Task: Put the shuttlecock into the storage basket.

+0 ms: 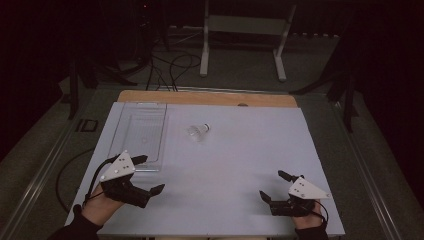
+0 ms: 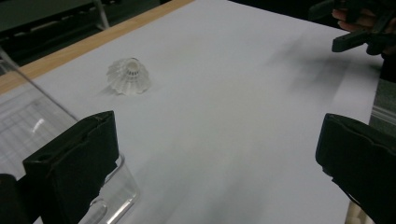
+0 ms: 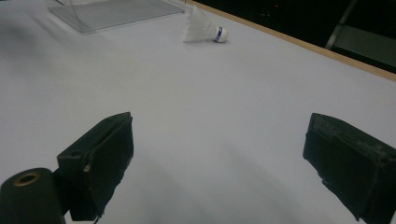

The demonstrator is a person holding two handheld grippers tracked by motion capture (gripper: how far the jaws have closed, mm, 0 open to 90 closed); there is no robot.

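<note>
High view: shuttlecock lies on its side at upper centre of the white table, just right of the clear tray (untouched, by appearance). Left gripper and right gripper sit at the lower corners, jaws wide, empty. Pickup and placement remain.

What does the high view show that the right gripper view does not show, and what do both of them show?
High view alone: the left gripper and the right gripper together, each held in a hand with jaws apart, and the grey floor with black cables beyond the table.

Right gripper view alone: the thin blue band around the cork of the white feathered shuttlecock.

Both: the shuttlecock lying on its side, the clear plastic rectangular tray and the white table top with its wooden far edge.
</note>
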